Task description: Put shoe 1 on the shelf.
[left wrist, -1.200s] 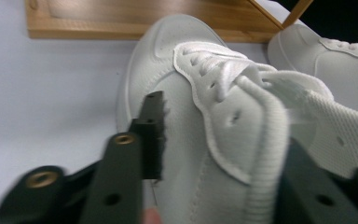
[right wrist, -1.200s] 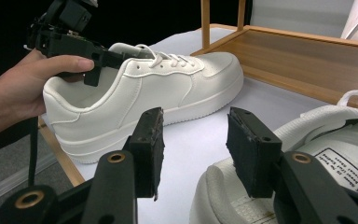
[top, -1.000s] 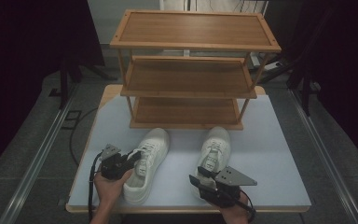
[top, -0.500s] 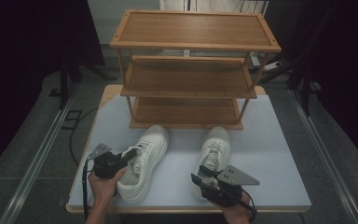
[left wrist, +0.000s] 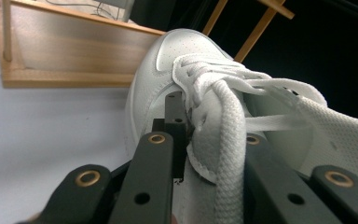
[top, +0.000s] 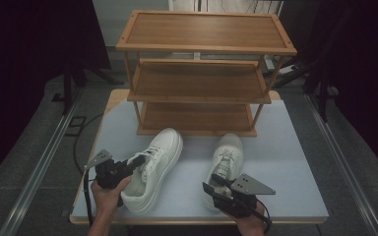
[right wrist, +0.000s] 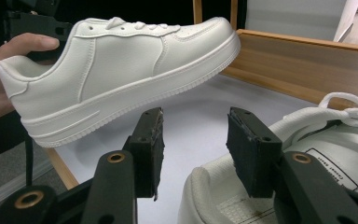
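my left claw (top: 137, 162) is clamping the left white shoe (top: 152, 167) by its laced tongue, tilting it heel-up off the table (top: 285, 147); my right claw (right wrist: 193, 144) is hovering apart over the right shoe (top: 226, 162).

Open tongs (right wrist: 193, 149) above one shoe (right wrist: 317, 172); other shoe (right wrist: 121, 70) raised beyond.

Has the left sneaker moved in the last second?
Yes. The left sneaker, clamped in the left gripper, has its toe lifted and swung toward the wooden shoe rack.
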